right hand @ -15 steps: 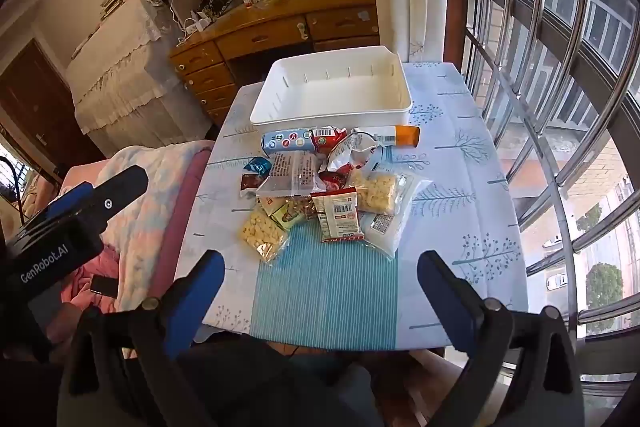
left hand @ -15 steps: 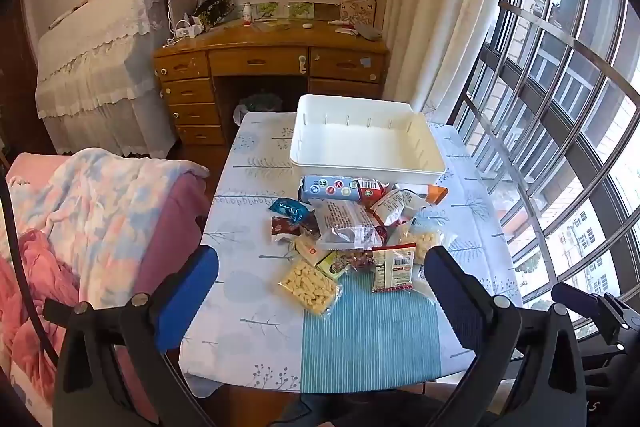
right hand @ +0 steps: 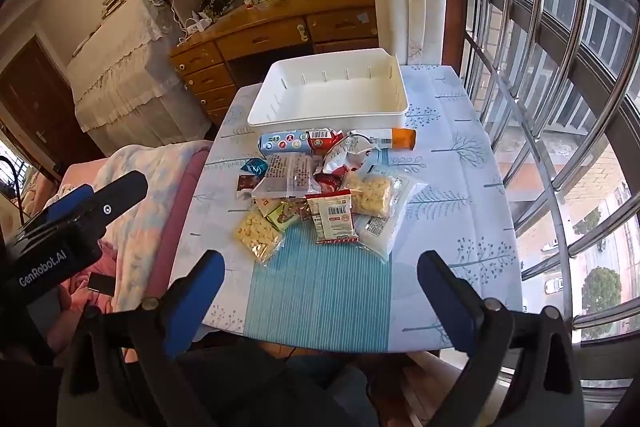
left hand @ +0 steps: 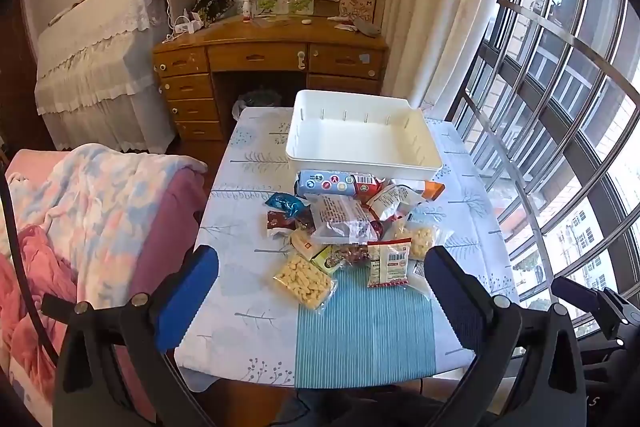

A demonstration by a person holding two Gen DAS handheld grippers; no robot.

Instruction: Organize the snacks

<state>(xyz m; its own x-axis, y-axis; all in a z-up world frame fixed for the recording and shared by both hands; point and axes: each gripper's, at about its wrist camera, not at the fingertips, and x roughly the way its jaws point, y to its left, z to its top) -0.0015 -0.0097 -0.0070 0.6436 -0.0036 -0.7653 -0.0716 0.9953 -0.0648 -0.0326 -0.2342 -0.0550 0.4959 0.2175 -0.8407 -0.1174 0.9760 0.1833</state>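
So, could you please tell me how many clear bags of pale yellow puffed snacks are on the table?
2. One clear bag lies at the near left of the pile; the other clear bag lies right of the red-edged packet. More may be hidden underneath.

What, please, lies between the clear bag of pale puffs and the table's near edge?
Only bare teal striped cloth lies between the clear bag of pale puffs and that edge, in both wrist views.

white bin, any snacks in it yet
No, the white bin shows only its bare floor, and the snack packets all lie on the tablecloth in front of it.
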